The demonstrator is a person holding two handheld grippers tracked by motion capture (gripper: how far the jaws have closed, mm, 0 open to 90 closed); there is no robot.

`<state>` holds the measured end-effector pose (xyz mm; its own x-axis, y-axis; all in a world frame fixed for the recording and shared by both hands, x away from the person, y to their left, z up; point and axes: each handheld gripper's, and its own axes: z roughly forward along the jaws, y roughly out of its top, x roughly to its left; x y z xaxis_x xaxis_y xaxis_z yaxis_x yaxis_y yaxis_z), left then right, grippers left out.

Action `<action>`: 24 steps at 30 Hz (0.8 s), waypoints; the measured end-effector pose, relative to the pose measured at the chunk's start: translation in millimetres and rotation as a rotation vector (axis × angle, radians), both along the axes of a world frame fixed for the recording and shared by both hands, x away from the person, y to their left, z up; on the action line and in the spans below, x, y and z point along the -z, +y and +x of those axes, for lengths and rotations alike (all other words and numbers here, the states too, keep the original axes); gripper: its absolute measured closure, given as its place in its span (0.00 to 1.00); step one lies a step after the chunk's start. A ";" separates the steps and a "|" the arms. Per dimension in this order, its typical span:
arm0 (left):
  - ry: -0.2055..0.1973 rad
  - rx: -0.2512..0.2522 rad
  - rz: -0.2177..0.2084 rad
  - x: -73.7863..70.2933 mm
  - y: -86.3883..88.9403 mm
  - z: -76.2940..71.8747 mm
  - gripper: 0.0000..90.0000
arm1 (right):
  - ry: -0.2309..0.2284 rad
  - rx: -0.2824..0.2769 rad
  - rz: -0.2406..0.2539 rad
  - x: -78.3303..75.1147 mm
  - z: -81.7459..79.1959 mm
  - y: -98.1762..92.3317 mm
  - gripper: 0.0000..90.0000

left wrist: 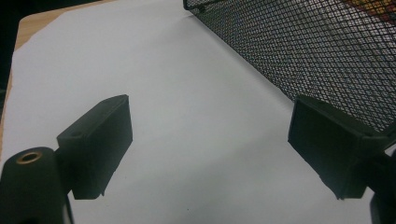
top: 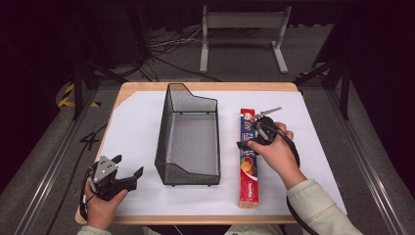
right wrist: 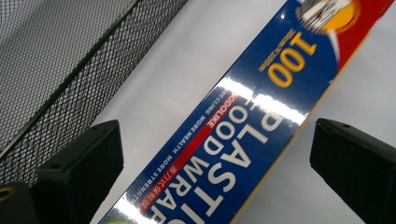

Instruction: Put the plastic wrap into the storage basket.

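Observation:
A long blue and red plastic wrap box point(top: 249, 161) lies on the white sheet, right of a black mesh basket point(top: 188, 137). My right gripper point(top: 254, 132) hovers over the box's far half, open, one jaw on each side of the box point(right wrist: 261, 116) without touching it. Its printed words run along the box between the jaws. My left gripper point(top: 128, 169) rests at the table's near left corner, open, nothing between its jaws; the basket's mesh wall point(left wrist: 322, 51) is just right of it.
The white sheet point(top: 132, 127) covers most of the wooden table point(top: 142, 86). A metal frame stand point(top: 242, 36) and cables lie on the floor beyond the table. Bare sheet point(left wrist: 163, 93) stretches ahead of the left gripper.

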<state>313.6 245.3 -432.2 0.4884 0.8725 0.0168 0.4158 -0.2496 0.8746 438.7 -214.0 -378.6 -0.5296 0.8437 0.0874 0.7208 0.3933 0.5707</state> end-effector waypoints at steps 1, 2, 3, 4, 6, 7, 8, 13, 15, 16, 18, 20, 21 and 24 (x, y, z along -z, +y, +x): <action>0.000 0.000 0.001 0.0 -0.1 0.0 0.16 | 0.019 -0.002 0.001 3.0 0.6 0.9 0.02; 0.001 0.001 0.000 0.0 -0.3 0.0 0.16 | 0.033 0.002 -0.002 5.2 0.9 1.9 0.02; -0.001 0.000 0.002 0.1 -0.2 0.1 0.16 | 0.043 -0.001 0.000 6.9 1.0 2.5 0.02; -0.001 0.000 0.002 0.1 -0.3 0.2 0.16 | 0.056 -0.003 0.000 9.1 1.4 3.0 0.01; -0.001 0.000 0.003 0.2 -0.3 0.3 0.16 | 0.069 0.007 -0.017 12.6 2.0 3.7 0.01; 0.001 -0.001 0.004 0.2 -0.4 0.2 0.16 | 0.079 0.009 -0.020 14.2 2.4 3.5 0.01; 0.001 -0.001 0.004 0.2 -0.4 0.2 0.16 | 0.079 0.009 -0.020 14.2 2.4 3.5 0.01; 0.004 0.001 0.008 0.6 -0.9 0.3 0.16 | 0.121 0.016 -0.055 22.2 3.7 6.9 0.00; 0.005 0.001 0.011 0.7 -1.4 0.2 0.16 | 0.133 0.017 -0.064 23.3 4.1 7.9 0.00; 0.004 0.000 0.011 0.7 -1.5 0.2 0.16 | 0.140 0.021 -0.066 23.7 4.4 8.8 0.00; 0.002 0.000 0.012 0.6 -1.3 0.3 0.16 | 0.157 0.027 -0.073 25.2 5.3 10.2 0.00; 0.004 -0.001 0.011 0.7 -1.3 0.2 0.16 | 0.173 0.032 -0.079 26.6 6.1 11.4 0.00; 0.004 -0.001 0.011 0.6 -1.3 0.2 0.16 | 0.182 0.031 -0.082 27.2 6.6 11.9 0.00; 0.002 0.000 0.013 0.5 -1.4 0.3 0.16 | 0.207 0.042 -0.087 28.8 7.5 13.0 0.00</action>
